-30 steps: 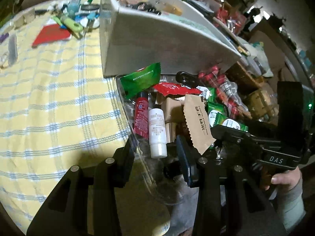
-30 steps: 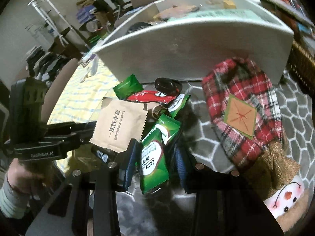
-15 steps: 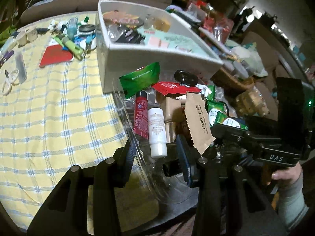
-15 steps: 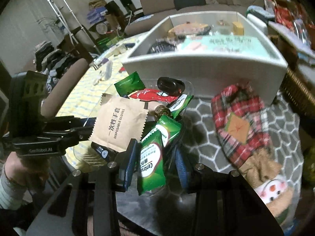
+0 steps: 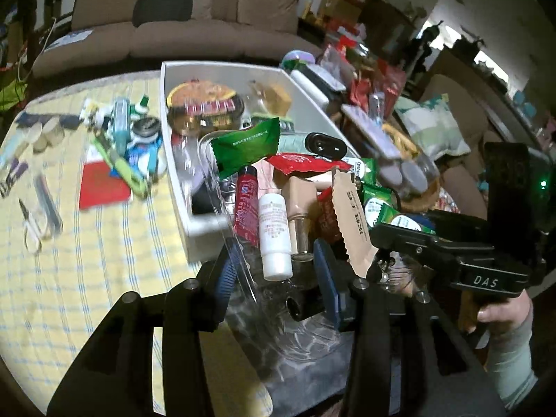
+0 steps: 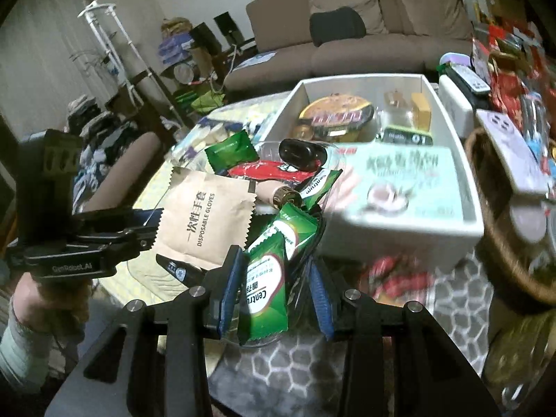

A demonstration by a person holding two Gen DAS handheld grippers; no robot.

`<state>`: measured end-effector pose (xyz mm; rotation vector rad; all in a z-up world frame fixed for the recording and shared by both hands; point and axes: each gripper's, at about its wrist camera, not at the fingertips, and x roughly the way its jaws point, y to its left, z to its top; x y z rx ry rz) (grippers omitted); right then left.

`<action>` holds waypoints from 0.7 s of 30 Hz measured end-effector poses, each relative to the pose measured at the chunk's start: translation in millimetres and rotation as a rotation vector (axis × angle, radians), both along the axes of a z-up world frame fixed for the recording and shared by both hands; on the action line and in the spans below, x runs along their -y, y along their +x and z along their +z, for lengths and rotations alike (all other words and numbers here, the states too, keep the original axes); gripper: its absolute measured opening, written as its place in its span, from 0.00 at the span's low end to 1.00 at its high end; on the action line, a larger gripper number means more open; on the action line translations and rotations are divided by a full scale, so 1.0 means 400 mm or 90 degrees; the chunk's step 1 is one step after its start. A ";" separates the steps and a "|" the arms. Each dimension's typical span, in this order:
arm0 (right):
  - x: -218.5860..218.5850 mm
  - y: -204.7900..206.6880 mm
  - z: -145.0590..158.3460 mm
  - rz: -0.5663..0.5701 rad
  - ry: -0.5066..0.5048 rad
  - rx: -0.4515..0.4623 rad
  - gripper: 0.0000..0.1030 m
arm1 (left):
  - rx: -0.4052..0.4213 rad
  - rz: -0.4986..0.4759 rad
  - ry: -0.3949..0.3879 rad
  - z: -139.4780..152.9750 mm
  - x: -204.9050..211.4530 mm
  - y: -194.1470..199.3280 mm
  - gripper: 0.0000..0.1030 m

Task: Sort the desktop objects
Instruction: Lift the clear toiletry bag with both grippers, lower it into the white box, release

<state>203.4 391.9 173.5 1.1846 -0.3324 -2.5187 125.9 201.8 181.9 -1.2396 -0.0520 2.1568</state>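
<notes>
A clear plastic tray [image 5: 299, 326] filled with small items is held in the air between both grippers, above the near edge of the white storage box [image 5: 194, 222]. My left gripper [image 5: 276, 272] is shut on one rim of the tray. My right gripper [image 6: 274, 288] is shut on the opposite rim [image 6: 305, 292]. In the tray lie a white bottle [image 5: 274, 236], a red tube [image 5: 245, 205], a brown glove sachet [image 6: 208, 222], green Centrum packets [image 6: 267, 278], a green packet [image 5: 246, 146] and a black case [image 6: 300, 153].
The white box [image 6: 410, 239] holds a noodle bowl [image 6: 337, 114] and a pale green pack [image 6: 403, 177]. Scissors [image 5: 31, 226], a red card [image 5: 102, 184] and small toiletries lie on the yellow checked cloth [image 5: 87, 278]. A wicker basket [image 6: 504, 243] stands to the right.
Both grippers have lifted the tray upward, from table level beside the box to above its near rim. The box's inside and the sofa behind now show.
</notes>
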 end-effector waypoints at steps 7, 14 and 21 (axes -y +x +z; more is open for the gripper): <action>-0.078 -0.221 0.046 -0.026 -0.018 0.012 0.39 | -0.001 0.014 0.003 0.038 -0.063 -0.219 0.39; -0.143 -0.482 -0.006 -0.034 -0.046 0.029 0.39 | 0.024 0.040 0.022 -0.037 -0.093 -0.493 0.39; -0.172 -0.706 -0.098 -0.040 -0.046 0.053 0.39 | 0.029 0.059 -0.016 -0.138 -0.131 -0.698 0.39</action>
